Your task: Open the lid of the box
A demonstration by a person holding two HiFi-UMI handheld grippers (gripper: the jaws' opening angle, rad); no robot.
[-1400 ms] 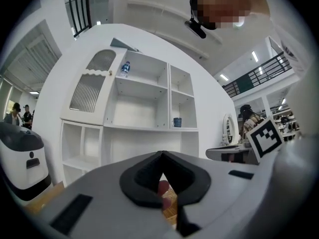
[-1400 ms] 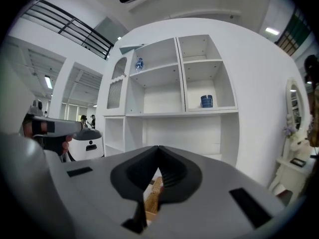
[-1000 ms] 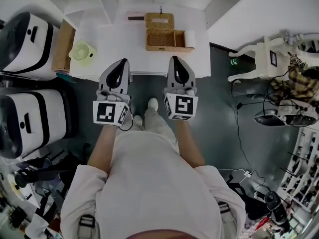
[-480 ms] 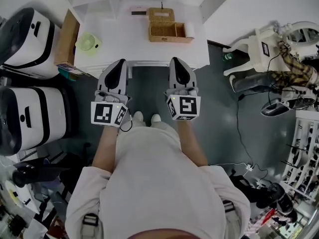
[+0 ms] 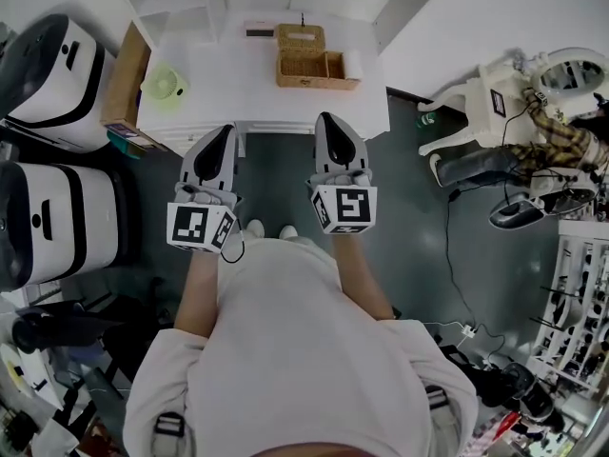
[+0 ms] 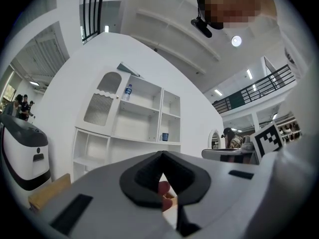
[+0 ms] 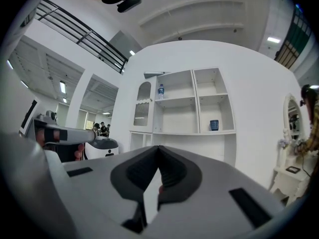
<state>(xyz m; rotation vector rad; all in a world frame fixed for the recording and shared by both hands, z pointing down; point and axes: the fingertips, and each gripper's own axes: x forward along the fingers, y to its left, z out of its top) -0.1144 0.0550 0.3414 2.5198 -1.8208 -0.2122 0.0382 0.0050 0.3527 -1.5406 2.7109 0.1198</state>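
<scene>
A wicker box (image 5: 303, 57) stands at the far side of the white table (image 5: 238, 84). Its far part is a woven panel with a slot, and its near part shows an open hollow. A white roll (image 5: 354, 63) lies against its right end. Both grippers hang over the dark floor, short of the table's near edge and well apart from the box. My left gripper (image 5: 225, 132) (image 6: 160, 156) is shut with nothing between its jaws. My right gripper (image 5: 328, 120) (image 7: 158, 148) is also shut and holds nothing. Both gripper views point at a white shelf unit and do not show the box.
A small green fan (image 5: 164, 84) sits on the table's left part, next to a cardboard box (image 5: 122, 74). Two large white machines (image 5: 52, 69) (image 5: 57, 231) stand at the left. A white chair (image 5: 471, 108), cables and gear fill the right side.
The table and box have slid up and shrunk in the head view, so the person stands farther back. Both grippers stay shut and side by side.
</scene>
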